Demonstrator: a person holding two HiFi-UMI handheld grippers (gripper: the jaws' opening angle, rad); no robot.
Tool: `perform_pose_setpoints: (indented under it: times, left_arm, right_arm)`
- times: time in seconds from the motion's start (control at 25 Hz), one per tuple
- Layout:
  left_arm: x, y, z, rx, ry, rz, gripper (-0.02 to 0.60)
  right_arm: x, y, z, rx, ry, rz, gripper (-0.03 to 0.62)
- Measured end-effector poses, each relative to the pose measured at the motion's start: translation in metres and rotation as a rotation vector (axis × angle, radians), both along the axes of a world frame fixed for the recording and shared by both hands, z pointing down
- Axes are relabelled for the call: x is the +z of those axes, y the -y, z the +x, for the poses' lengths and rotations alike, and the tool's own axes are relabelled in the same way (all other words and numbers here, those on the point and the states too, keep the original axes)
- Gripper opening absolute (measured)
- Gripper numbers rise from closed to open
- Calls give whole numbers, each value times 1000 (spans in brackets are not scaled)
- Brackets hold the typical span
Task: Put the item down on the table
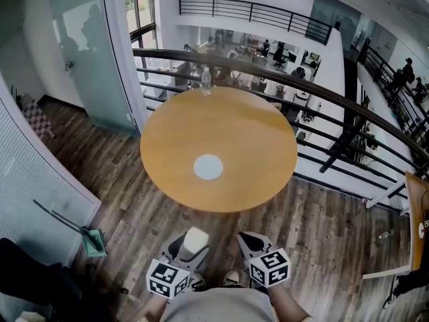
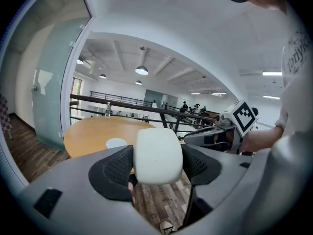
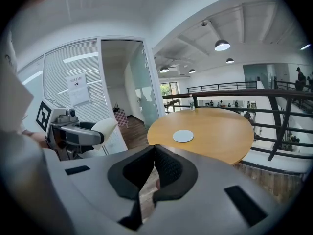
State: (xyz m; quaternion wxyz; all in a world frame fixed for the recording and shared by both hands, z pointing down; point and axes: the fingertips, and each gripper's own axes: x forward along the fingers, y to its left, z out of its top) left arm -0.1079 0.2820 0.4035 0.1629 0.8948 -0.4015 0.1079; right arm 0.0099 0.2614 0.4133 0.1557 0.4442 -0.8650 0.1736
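- At the far left, we see a green dustpan (image 1: 94, 241) on the wooden floor (image 1: 127, 193).
- Our left gripper (image 1: 190, 245) is low and close to our body. It is over the floor, not over the table.
- Its two fingers squeeze a white block (image 1: 195, 241), one finger on each side.
- In the left gripper view, the white block (image 2: 157, 155) fills the gap between the black pads (image 2: 115, 170) and touches both of them.
- The white block is up in the air, held near us. It is not on the table.
- A round wooden table (image 1: 234, 123) stands in front of both grippers.
- A white disc (image 1: 208, 167) lies flat near the middle of the table.
- A clear bottle (image 1: 206, 80) stands up straight at the far edge of the table.
- Our right gripper (image 1: 253, 242) is just beside the left one, also over the floor.
- In the right gripper view, the right gripper (image 3: 153, 153) has its fingers pressed together, with nothing between them.
- A dark railing (image 1: 348, 106) curves behind the table and off to the right.
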Motion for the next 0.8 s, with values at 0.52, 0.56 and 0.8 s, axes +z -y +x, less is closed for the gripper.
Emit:
perform_pose_setpoints:
  times: [0.52,0.56,0.8]
  left_arm:
    - [-4,-5,-36,33,-16,39,319]
    - [-4,-2,-35,34,-16,40,320]
    - [-2,30,-37,19,-13,38,321]
  right_arm:
    - [-1,-6,-39,20,4,7,25]
    - [1,-3,-38,22,7,4,25]
    - [15,29,-41,4,20,-21,25]
